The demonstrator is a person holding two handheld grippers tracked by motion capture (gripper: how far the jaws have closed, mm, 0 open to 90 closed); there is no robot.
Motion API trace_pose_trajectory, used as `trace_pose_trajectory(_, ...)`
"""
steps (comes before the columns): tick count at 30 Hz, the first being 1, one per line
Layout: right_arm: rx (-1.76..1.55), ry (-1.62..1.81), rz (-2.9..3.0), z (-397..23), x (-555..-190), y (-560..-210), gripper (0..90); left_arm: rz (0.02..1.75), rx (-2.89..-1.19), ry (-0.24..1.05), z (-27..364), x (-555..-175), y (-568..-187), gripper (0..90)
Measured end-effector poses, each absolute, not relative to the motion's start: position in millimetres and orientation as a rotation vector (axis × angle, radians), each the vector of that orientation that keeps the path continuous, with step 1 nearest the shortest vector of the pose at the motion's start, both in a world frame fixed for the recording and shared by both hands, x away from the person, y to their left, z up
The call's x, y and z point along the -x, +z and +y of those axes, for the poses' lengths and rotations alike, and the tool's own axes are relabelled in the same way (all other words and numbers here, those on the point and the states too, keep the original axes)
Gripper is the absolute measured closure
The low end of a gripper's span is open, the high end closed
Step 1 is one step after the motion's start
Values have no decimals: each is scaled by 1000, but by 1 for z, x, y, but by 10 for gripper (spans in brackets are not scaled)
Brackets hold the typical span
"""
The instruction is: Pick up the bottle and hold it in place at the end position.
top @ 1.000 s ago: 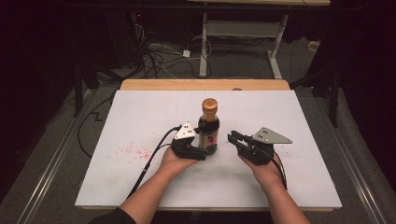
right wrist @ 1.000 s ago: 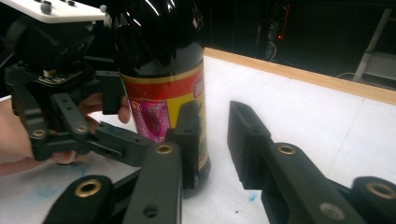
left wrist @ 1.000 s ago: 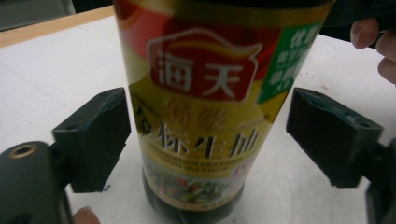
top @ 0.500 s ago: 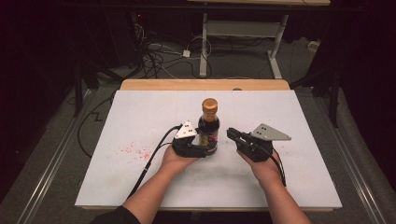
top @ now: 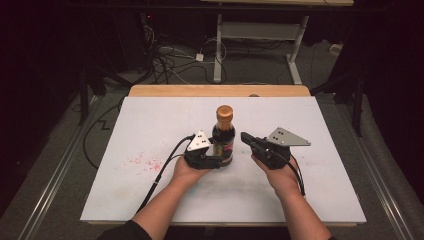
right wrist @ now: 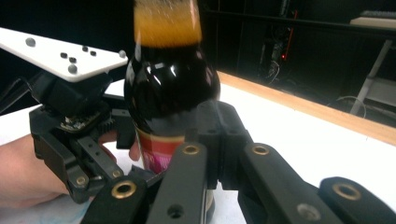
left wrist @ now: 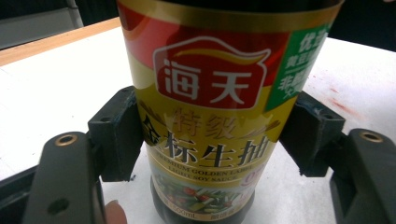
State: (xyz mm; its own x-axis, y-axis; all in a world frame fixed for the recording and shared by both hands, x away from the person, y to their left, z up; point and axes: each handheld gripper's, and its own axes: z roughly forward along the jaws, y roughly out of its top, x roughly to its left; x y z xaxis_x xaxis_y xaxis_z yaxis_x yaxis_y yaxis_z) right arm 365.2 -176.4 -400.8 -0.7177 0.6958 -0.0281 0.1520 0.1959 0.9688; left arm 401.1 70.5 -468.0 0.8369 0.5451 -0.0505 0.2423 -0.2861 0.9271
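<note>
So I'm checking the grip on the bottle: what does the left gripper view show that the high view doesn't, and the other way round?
Left gripper view: both pads pressed against the label, its print readable. High view: the orange cap, the right hand-held gripper shut beside the bottle, red specks on the white table. Both: the left hand-held gripper clamping the upright bottle.

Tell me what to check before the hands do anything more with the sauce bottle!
1. Dark glass soy sauce bottle with the orange cap upright on the white table mat: ok.
2. Left gripper jaws, which have just been closing, pressed on the label's two sides: ok.
3. Right gripper shut, nothing held: ok.
4. Right gripper apart from the bottle: ok.
5. Cap tight: cannot tell.
</note>
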Motion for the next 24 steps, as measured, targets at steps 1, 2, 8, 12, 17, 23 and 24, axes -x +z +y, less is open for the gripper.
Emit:
trace_pose_trajectory(1, -777, 1548, 2013, -175, -366, -398, 900, 592, -1874, 331, 70, -401, -468, 280)
trace_pose_trajectory(2, -777, 1551, 2011, -174, -366, -397, 900, 592, -1875, 331, 71, -401, -468, 280)
trace_pose_trajectory(8, -765, 1555, 2005, -172, -367, -388, 900, 592, -1876, 331, 71, -401, -468, 280)
trace_pose_trajectory(12, -756, 1552, 2005, -171, -368, -383, 900, 592, -1876, 331, 71, -401, -468, 279)
trace_pose_trajectory(17, -769, 1560, 1998, -170, -368, -379, 900, 595, -1879, 331, 70, -401, -468, 279)
trace_pose_trajectory(23, -774, 1563, 1981, -172, -368, -373, 900, 596, -1876, 330, 70, -401, -468, 279)
trace_pose_trajectory(24, -766, 1559, 1983, -173, -368, -372, 900, 597, -1875, 330, 70, -401, -468, 280)
